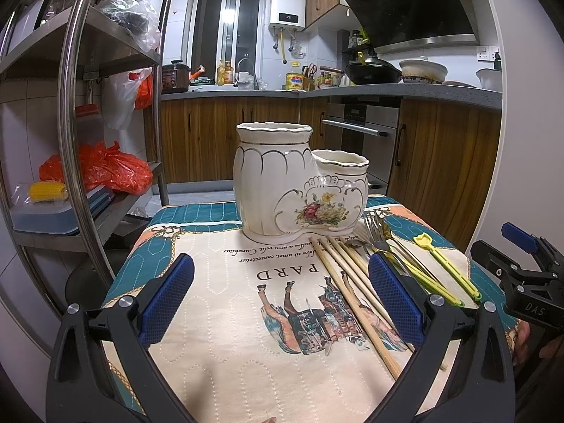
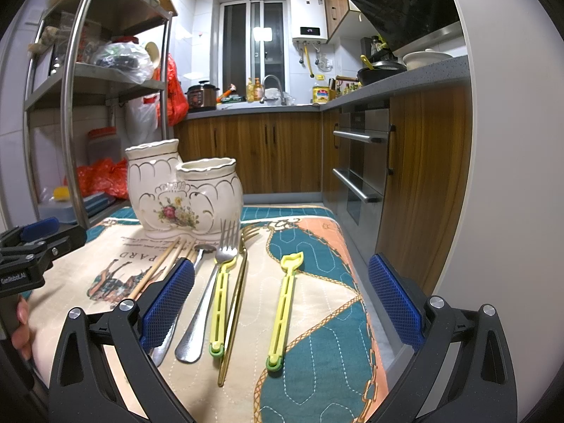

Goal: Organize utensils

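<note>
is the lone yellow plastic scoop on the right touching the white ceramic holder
Apart. The right wrist view shows the yellow plastic scoop lying by itself, with bare cloth between its tip and the white ceramic holder.

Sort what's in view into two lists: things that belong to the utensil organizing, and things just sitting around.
For the job: ceramic holder, chopsticks, steel fork, gold fork, spoon, two yellow plastic utensils.

Just around: metal shelf rack, red bags, rice cooker, wok.

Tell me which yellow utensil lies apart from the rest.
The yellow spade-tipped utensil, alone on the teal cloth; the other yellow one lies among the forks.
</note>
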The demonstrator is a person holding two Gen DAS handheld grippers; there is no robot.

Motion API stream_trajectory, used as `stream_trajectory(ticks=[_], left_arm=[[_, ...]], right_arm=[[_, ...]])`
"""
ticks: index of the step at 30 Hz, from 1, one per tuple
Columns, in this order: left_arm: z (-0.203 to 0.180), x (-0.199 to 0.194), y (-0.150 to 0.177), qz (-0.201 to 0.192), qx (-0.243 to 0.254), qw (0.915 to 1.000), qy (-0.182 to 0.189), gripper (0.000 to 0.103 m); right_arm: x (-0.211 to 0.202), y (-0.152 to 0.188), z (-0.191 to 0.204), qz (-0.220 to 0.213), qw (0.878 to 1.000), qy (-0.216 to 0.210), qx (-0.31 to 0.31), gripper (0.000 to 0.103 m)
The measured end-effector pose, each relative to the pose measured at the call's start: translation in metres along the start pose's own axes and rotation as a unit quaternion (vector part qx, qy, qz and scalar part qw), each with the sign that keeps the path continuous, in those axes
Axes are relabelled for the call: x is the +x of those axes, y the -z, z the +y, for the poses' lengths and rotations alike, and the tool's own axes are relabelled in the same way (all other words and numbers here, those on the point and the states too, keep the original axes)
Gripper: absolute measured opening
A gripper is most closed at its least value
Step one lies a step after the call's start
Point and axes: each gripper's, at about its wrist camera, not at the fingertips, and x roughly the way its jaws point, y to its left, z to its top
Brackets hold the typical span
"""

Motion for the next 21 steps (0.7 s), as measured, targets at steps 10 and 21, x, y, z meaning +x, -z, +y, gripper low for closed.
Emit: stream_trajectory(ticks=[10, 21], left_arm=[[0.0001, -0.0001, -0.0002, 0.0, 0.0, 1.0, 0.0, 0.098], [-0.005, 0.0009, 0.0006, -0.001, 0.012, 0.9999, -0.002, 0.098]], right_arm=[[0.0, -0.0001, 0.0, 0.0, 1.0, 0.0, 0.0, 0.098], [0.0001, 0.0005, -0.0007, 0.0, 1.0, 0.0, 0.0, 0.098]])
